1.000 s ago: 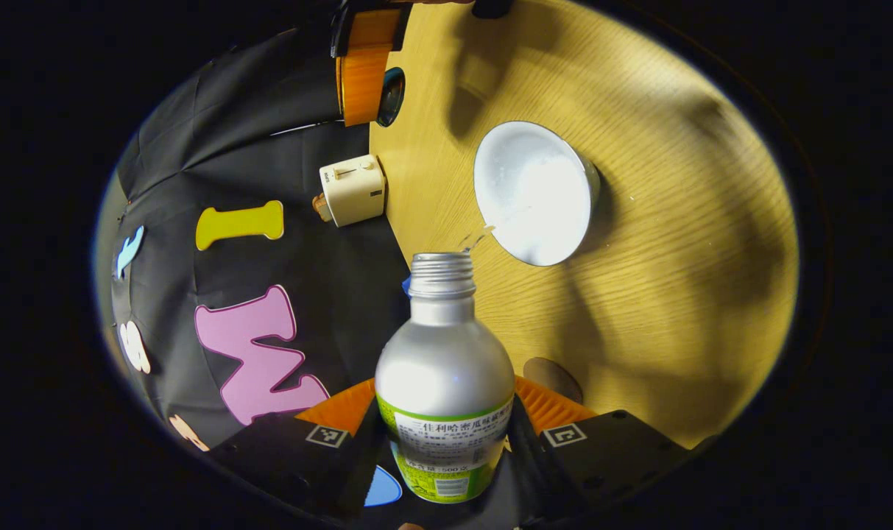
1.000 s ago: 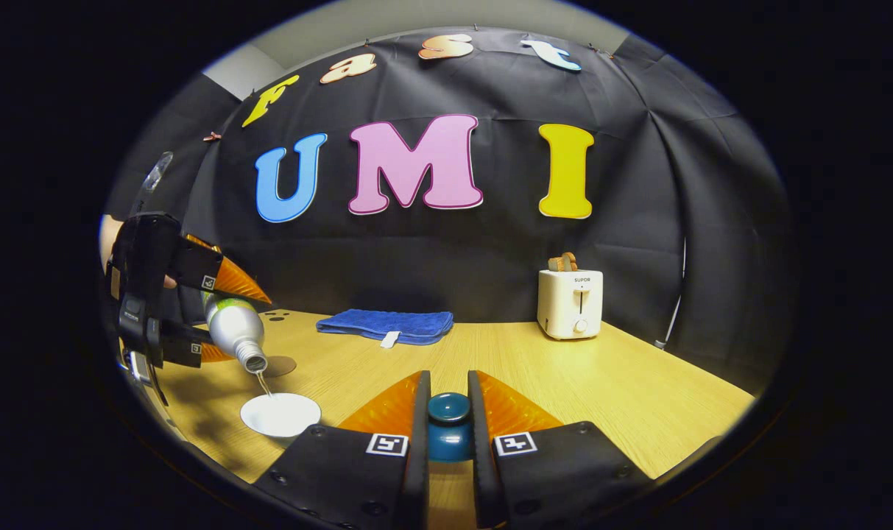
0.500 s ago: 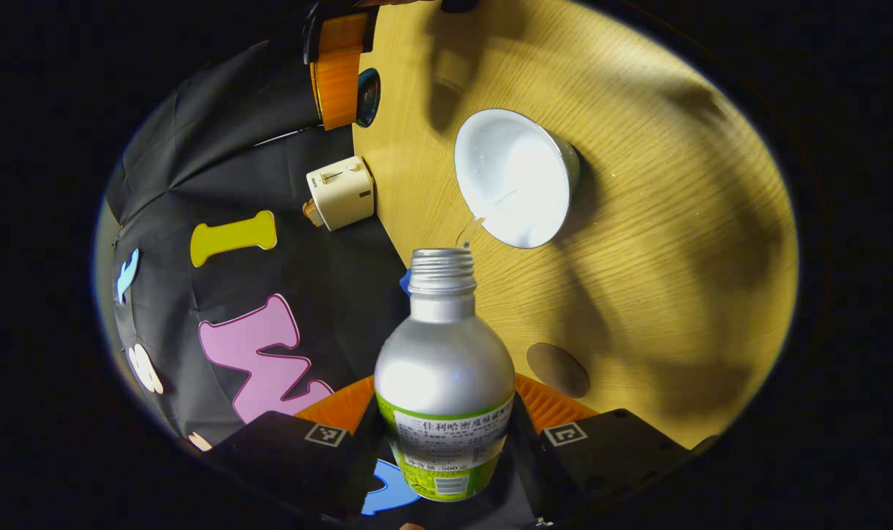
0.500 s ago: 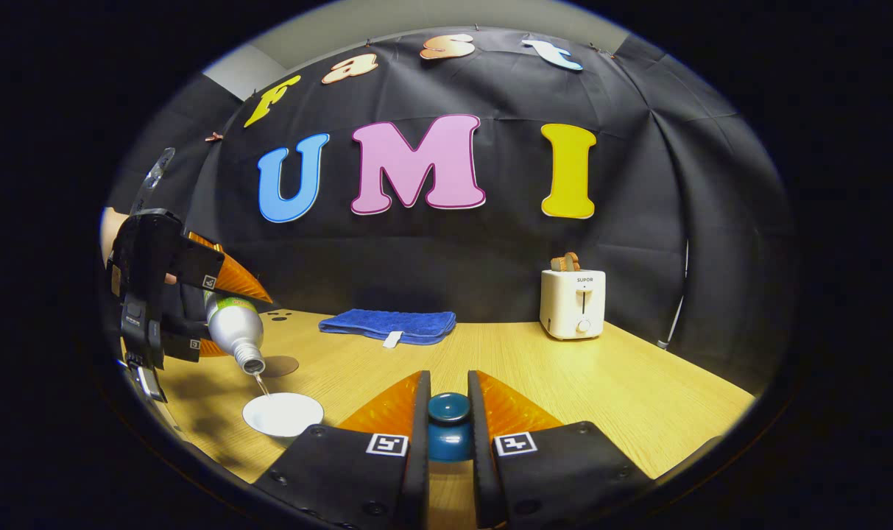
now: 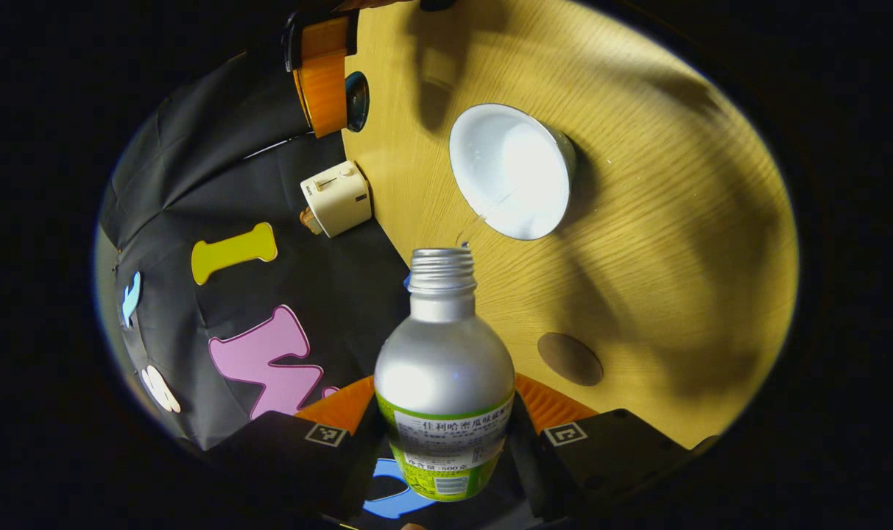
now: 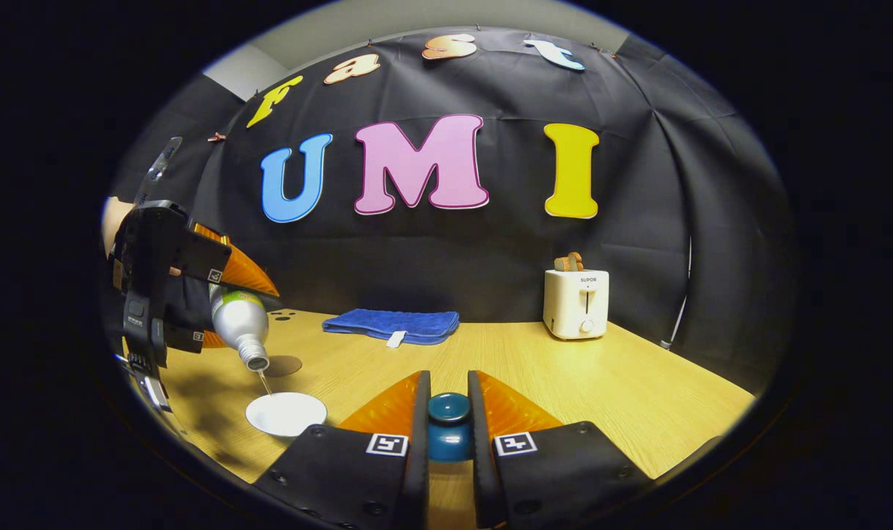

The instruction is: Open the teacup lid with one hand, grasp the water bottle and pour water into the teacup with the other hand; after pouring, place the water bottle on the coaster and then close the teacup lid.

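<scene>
My left gripper is shut on a silver water bottle with a green label, held tilted with its open mouth toward the white teacup. In the right gripper view the same bottle hangs neck-down above the teacup, with a thin stream of water running into it. My right gripper is shut on the knob of the dark blue teacup lid, held above the table to the right of the cup. A round brown coaster lies on the table near the bottle.
A cream toaster stands at the back right of the wooden table. A folded blue towel lies at the back middle. The right gripper with the lid appears at the top of the left gripper view.
The bottle has lifted and tipped back a little from the teacup. The stream from its mouth has thinned to a trickle. The right gripper and lid have held still.
</scene>
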